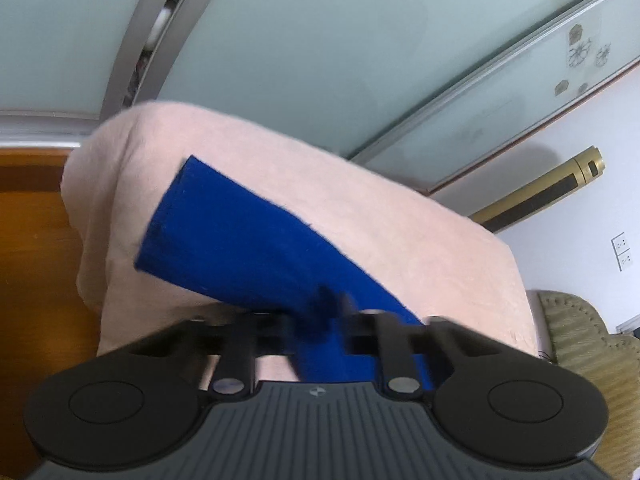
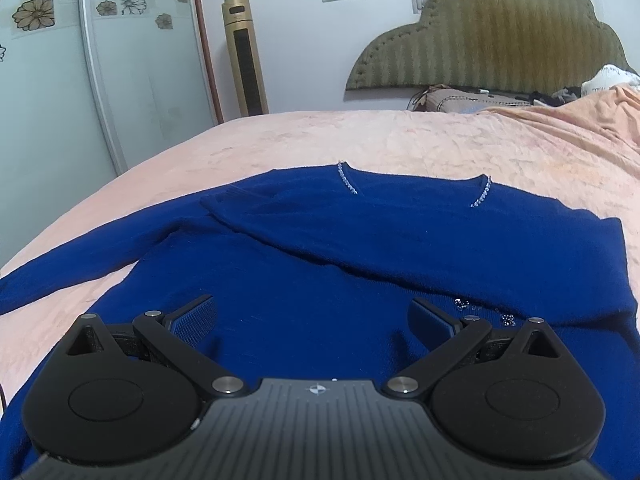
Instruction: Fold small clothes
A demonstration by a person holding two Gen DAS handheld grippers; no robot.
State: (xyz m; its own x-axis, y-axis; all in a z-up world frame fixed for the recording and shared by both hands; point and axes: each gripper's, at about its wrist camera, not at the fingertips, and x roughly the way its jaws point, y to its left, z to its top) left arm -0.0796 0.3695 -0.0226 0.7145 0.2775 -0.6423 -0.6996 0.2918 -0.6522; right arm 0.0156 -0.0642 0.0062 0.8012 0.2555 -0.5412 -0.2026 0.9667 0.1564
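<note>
Surface: pink plush bedspread on a bed, mirrored wardrobe doors behind
Garment: dark blue knit sweater lying flat; one sleeve folded across the chest
Left gripper: clamped on the other sleeve
Right gripper: jaws apart, empty, above the hem
Remaining: second sleeve, body folds
Views: neckline seen by right wrist only; grasp by left only
</note>
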